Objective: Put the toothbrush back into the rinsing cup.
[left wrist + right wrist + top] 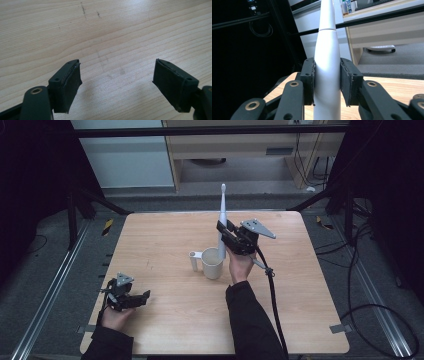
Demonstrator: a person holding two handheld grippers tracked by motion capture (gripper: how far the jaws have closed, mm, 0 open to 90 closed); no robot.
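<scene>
High view puts the right tongs [223,231] pinching a white electric toothbrush [222,215] upright, its lower end inside the cream mug [213,264] at mid-desk [165,240]. Right gripper view has both pads pressed against its handle. Left tongs [142,296], spread wide, hover near the desk's front left.

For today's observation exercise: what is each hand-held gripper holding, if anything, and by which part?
The right hand-held gripper clamps the white electric toothbrush by its handle body, upright above the cup. The left hand-held gripper is open, holding nothing.
</scene>
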